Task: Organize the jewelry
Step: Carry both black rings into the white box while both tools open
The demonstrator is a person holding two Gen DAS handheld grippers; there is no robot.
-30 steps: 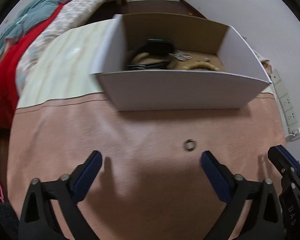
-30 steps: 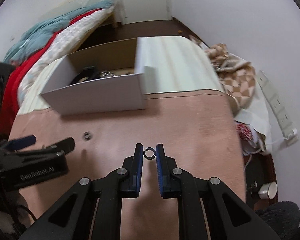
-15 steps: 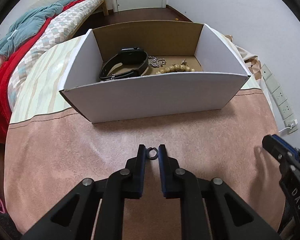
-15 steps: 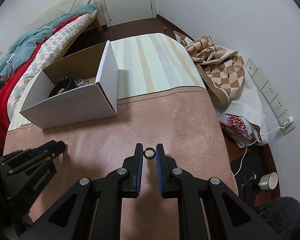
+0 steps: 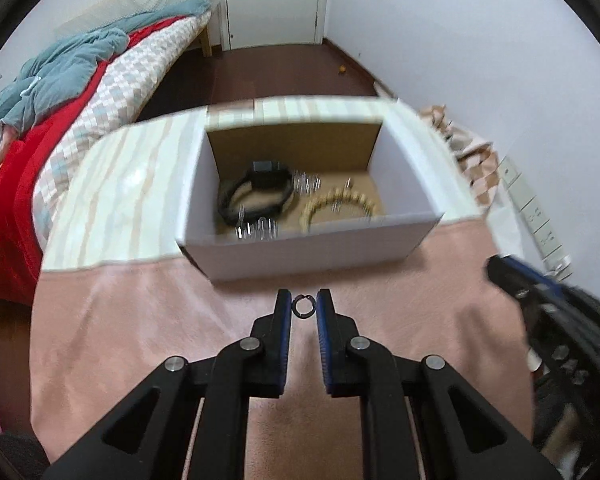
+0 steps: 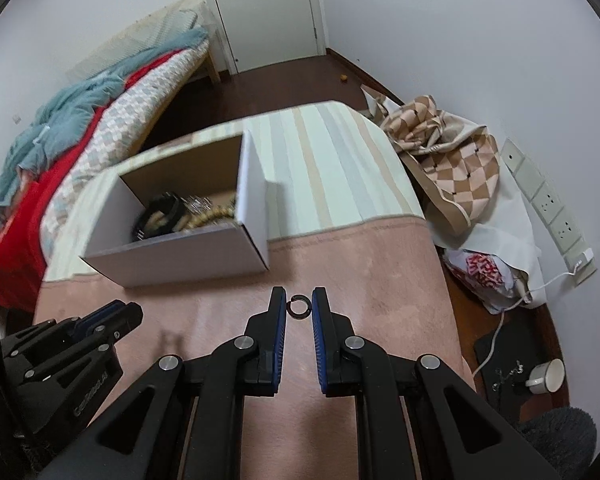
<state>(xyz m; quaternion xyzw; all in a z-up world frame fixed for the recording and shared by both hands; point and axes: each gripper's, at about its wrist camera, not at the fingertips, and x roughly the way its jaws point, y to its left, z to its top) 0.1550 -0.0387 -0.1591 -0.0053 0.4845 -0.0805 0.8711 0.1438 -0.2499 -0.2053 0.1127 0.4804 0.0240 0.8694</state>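
Observation:
My left gripper [image 5: 303,306] is shut on a small dark ring [image 5: 303,307], held above the pink cloth just in front of the white cardboard box [image 5: 316,254]. The box holds a black watch [image 5: 256,192], a bead bracelet [image 5: 336,206] and silver pieces [image 5: 258,230]. My right gripper [image 6: 299,305] is shut on a second small dark ring [image 6: 299,305], to the right of the box [image 6: 180,256]. Each gripper shows at the edge of the other's view: the right one in the left wrist view [image 5: 556,320], the left one in the right wrist view [image 6: 68,344].
The pink cloth [image 6: 340,280] meets a striped cover [image 6: 324,168] behind it. A bed with red and teal bedding [image 5: 60,112] lies to the left. A checkered blanket [image 6: 440,160], a bag [image 6: 484,276], wall sockets [image 6: 548,200] and a mug [image 6: 548,376] sit to the right.
My left gripper closed on the ring that lay on the cloth and lifted it. Both grippers have risen with their rings, so the box interior now shows from above.

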